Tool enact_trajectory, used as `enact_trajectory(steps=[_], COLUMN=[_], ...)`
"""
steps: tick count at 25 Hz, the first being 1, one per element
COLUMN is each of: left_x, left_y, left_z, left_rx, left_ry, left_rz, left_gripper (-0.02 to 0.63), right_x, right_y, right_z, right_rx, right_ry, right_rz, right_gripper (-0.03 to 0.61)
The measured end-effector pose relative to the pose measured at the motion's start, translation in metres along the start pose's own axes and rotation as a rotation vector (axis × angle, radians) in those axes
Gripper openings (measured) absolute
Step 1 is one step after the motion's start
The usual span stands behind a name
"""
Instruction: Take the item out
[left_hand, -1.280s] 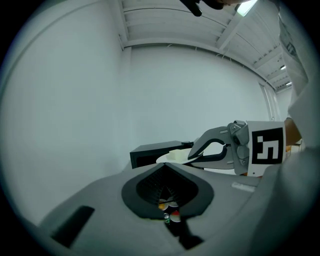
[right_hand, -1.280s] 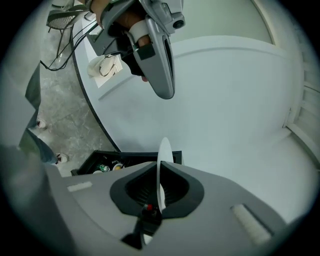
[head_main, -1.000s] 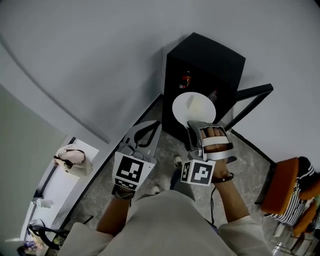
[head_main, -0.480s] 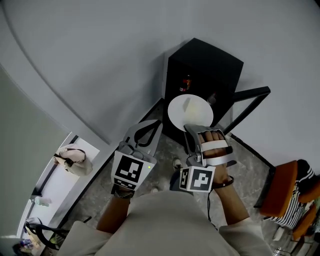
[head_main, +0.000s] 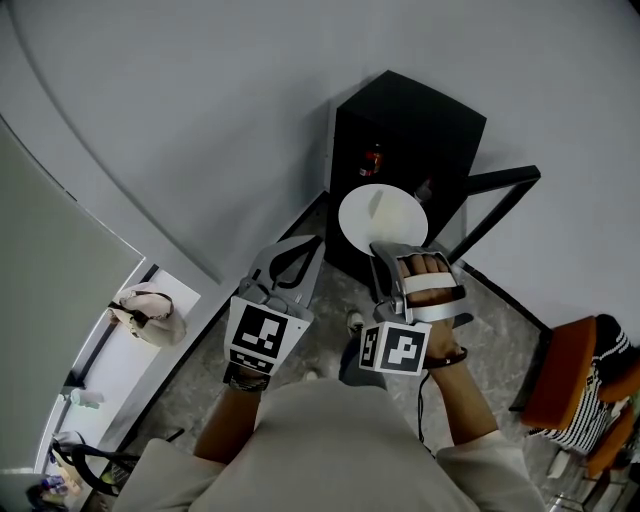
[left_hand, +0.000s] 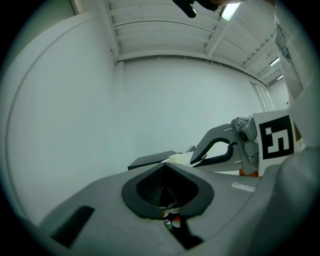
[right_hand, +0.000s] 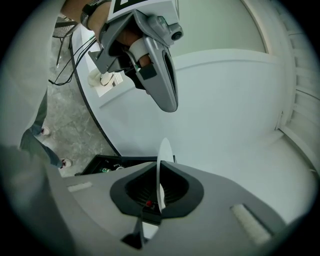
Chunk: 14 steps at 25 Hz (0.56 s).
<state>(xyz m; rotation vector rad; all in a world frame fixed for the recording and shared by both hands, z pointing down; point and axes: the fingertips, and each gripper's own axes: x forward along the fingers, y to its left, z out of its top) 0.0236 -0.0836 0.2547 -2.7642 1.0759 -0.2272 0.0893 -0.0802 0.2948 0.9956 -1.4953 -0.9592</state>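
A round white plate (head_main: 382, 215) hangs in front of the open black cabinet (head_main: 410, 120), and my right gripper (head_main: 385, 250) is shut on its near rim. In the right gripper view the plate (right_hand: 162, 165) stands edge-on between the pads of that gripper (right_hand: 159, 192), with the cabinet (right_hand: 107, 162) low at the left. My left gripper (head_main: 300, 250) is held beside it to the left, shut with nothing in it. In the left gripper view its jaws (left_hand: 167, 200) meet and face a bare grey wall. A reddish bottle (head_main: 372, 160) stands inside the cabinet.
The cabinet's door (head_main: 500, 195) swings out to the right. An orange chair (head_main: 565, 370) stands at the right edge. A white ledge with a bag (head_main: 145, 315) lies low at the left. Grey walls meet behind the cabinet, above a stone floor (head_main: 330, 300).
The right gripper and the plate have drifted slightly left and stay just outside the cabinet. The left gripper has hardly moved.
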Motion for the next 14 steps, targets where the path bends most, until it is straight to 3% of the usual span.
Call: enact_trajectory(steps=[14], left_x=[-0.0066], left_y=[-0.0044], left_z=[-0.0019], left_rx=[0.005], left_ry=[-0.007], left_rz=[-0.007], left_gripper=[0.005], right_x=[-0.0021], right_y=[0.0074], right_z=[-0.0006], right_rx=[-0.008], right_ry=[0.014], right_rz=[-0.006], right_gripper=[0.020])
